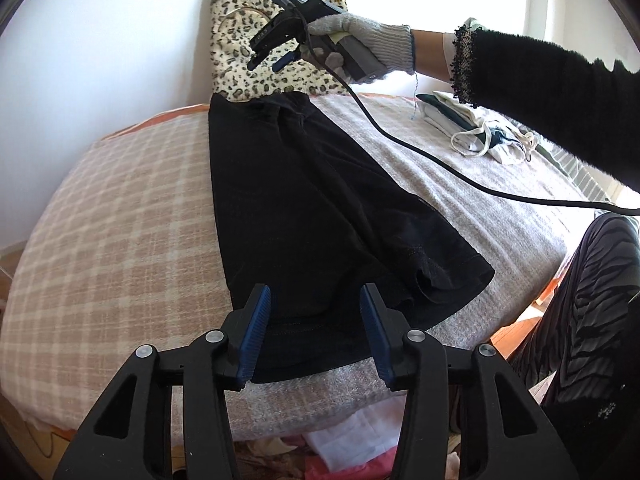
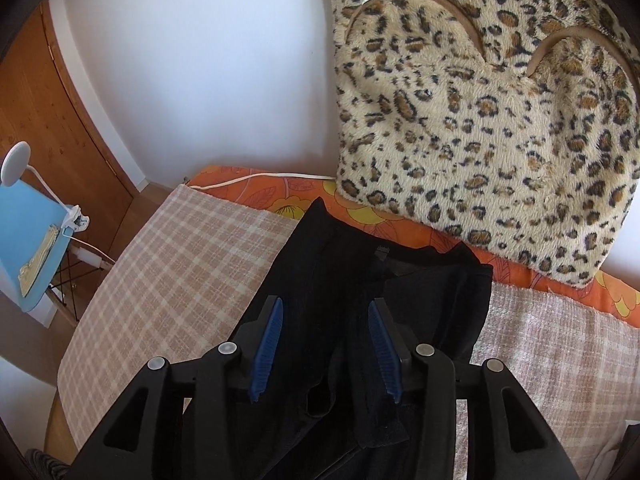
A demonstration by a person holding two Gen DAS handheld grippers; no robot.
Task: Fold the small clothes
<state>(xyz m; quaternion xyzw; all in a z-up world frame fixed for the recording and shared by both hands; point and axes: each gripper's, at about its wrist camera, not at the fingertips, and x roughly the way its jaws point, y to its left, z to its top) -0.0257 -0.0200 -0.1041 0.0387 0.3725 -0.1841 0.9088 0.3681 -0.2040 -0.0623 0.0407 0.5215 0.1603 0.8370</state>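
The bed with a beige-and-white checked woven blanket (image 1: 100, 216) is the biggest thing; it spreads under and ahead of both claws. On it, straight in front of the left claw (image 1: 316, 332), lies the black soft-fabric garment (image 1: 304, 208), prob. small shorts or a skirt. It lies long and narrow, running away from the left claw toward the leopard-print plush cushion (image 1: 244, 32) at the wall. One side seems already laid over the other lengthwise, w/ a loose hem corner sticking out to the right of the claw. So I judge the first fold is done and the garment was just put down. The cross fold is left, also smoothing of that corner.

Left claw: blue pads apart, nothing between them; the near edge of the garment is just under and ahead of the fingertips, not pinched.

Right claw (image 1: 266, 60) is held by a grey knitted glove hand (image 1: 360, 44) above the far end of the garment, near the cushion. In its own view its jaws are apart too, w/ black cloth below them but not clamped. Whether the pads touch the cloth I cannot tell.

To the right of the left claw, well apart, sits a small pile of white and dark folded cloths (image 1: 472, 128); these look finished. Below the bed edge, near the left claw, some white and pink clothes (image 1: 344, 444) wait, prob. still to fold.
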